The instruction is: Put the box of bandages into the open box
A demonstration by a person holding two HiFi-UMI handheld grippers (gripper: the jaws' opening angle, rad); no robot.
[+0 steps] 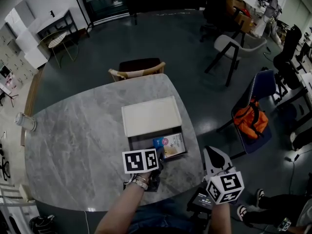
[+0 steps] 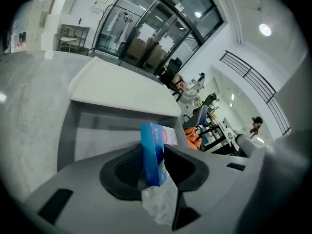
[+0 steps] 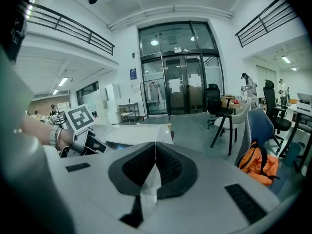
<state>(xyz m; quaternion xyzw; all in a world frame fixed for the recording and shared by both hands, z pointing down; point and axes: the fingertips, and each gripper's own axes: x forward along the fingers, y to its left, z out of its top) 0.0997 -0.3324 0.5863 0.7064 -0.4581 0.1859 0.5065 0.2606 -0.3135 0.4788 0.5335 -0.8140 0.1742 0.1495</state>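
Note:
The open box's dark tray [image 1: 139, 143] sits on the marble table [image 1: 73, 145], with its white lid [image 1: 151, 115] lying just behind it. The box of bandages [image 1: 169, 145], blue with a pink and white face, is low in the tray's right half. My left gripper [image 1: 158, 164] reaches in from the near side. In the left gripper view the bandage box [image 2: 152, 152] stands between the pads with both pads against its faces, over the tray [image 2: 97, 130]. My right gripper [image 1: 210, 153] hovers off the table's right near corner, shut and empty [image 3: 155, 155].
A wooden chair [image 1: 136, 68] stands at the table's far edge. A glass jar [image 1: 24, 122] sits at the table's left edge. A blue chair holding an orange bag [image 1: 251, 121] stands to the right, on the floor beyond the table.

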